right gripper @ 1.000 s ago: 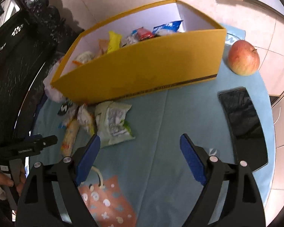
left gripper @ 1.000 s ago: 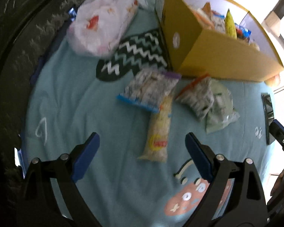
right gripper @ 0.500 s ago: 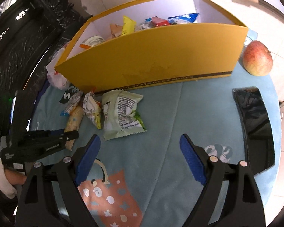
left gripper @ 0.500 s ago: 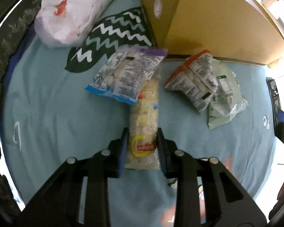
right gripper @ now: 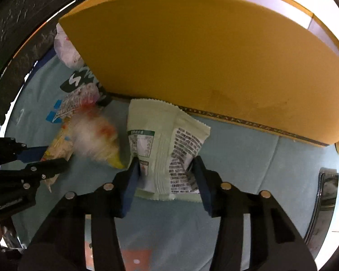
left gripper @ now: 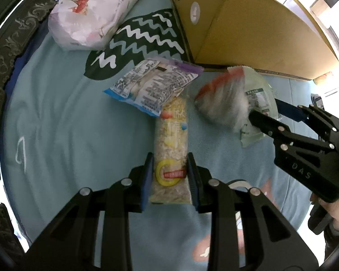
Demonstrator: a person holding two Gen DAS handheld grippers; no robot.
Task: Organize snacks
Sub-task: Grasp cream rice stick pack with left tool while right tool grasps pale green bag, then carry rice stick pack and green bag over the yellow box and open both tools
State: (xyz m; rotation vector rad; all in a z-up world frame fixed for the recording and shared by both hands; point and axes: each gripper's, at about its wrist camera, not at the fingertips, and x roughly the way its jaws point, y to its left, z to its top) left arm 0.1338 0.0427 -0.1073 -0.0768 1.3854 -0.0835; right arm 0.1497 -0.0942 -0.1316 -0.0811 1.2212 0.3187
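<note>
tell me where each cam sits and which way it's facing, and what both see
Left wrist: on the left tongs, looking down along its fingers at the blue cloth; tongs shut on the long pack; the right tongs enter at right.
Right wrist: on the right tongs, low, facing the yellow box; tongs clamp the green pack; the left tongs show at left.
Shared: box, cloth, both packs, a blurred orange pack, the floral bag.
</note>
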